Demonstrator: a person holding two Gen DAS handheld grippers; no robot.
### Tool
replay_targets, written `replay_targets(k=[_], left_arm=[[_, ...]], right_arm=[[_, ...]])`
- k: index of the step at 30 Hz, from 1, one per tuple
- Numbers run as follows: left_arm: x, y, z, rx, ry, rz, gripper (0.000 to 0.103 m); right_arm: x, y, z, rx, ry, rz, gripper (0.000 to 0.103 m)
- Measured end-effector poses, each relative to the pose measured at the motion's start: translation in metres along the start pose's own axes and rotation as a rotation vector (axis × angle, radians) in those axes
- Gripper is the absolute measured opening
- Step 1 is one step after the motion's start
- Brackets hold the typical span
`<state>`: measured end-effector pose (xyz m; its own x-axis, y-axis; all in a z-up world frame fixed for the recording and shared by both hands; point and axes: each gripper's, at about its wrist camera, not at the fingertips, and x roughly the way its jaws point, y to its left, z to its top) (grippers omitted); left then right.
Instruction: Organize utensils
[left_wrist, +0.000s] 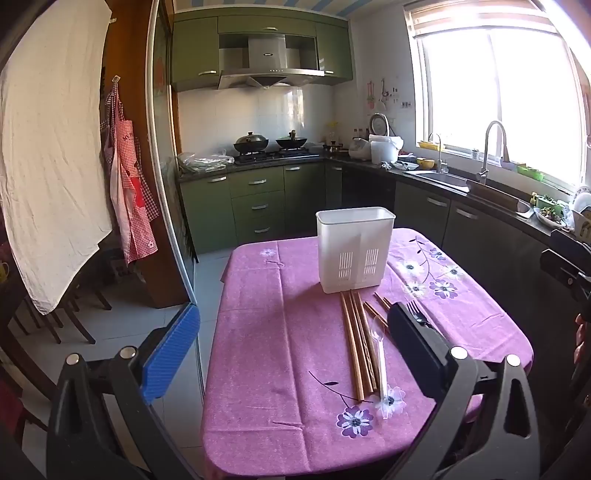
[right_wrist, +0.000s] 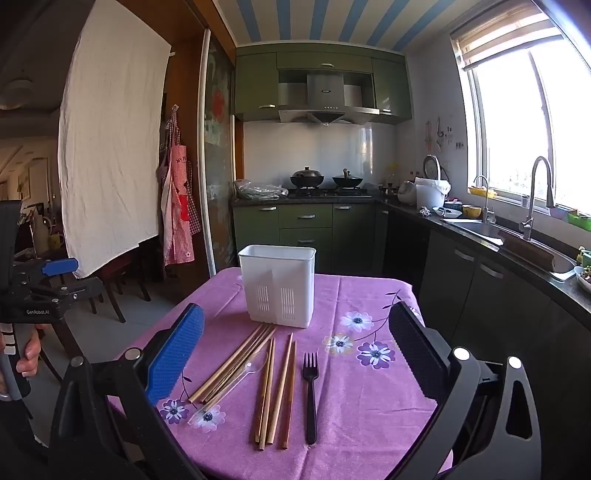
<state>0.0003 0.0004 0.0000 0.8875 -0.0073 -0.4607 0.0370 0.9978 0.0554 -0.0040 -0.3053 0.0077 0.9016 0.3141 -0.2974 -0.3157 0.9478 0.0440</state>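
Observation:
A white plastic utensil holder (left_wrist: 354, 249) (right_wrist: 279, 284) stands upright on the purple flowered tablecloth (left_wrist: 280, 354) (right_wrist: 369, 398). In front of it lie several wooden chopsticks (left_wrist: 356, 347) (right_wrist: 275, 391), a clear plastic spoon (left_wrist: 380, 360) (right_wrist: 236, 382) and a black plastic fork (right_wrist: 311, 395) (left_wrist: 415, 310). My left gripper (left_wrist: 295, 339) is open and empty, above the table's near end. My right gripper (right_wrist: 295, 354) is open and empty, above the utensils. The left gripper also shows at the left edge of the right wrist view (right_wrist: 55, 273).
Green kitchen cabinets (left_wrist: 258, 206) with a stove and two woks stand behind the table. A counter with a sink and tap (left_wrist: 491, 155) runs along the right under a window. A white cloth (left_wrist: 51, 155) and an apron hang at the left, with chairs below.

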Motion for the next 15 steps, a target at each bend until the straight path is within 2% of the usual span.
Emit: replay_targets(k=[15], left_arm=[[0.0039, -0.0011, -0.0050, 0.016, 0.009, 0.012, 0.097]], right_arm=[[0.0018, 0.0001, -0.0019, 0.001, 0.005, 0.006, 0.099]])
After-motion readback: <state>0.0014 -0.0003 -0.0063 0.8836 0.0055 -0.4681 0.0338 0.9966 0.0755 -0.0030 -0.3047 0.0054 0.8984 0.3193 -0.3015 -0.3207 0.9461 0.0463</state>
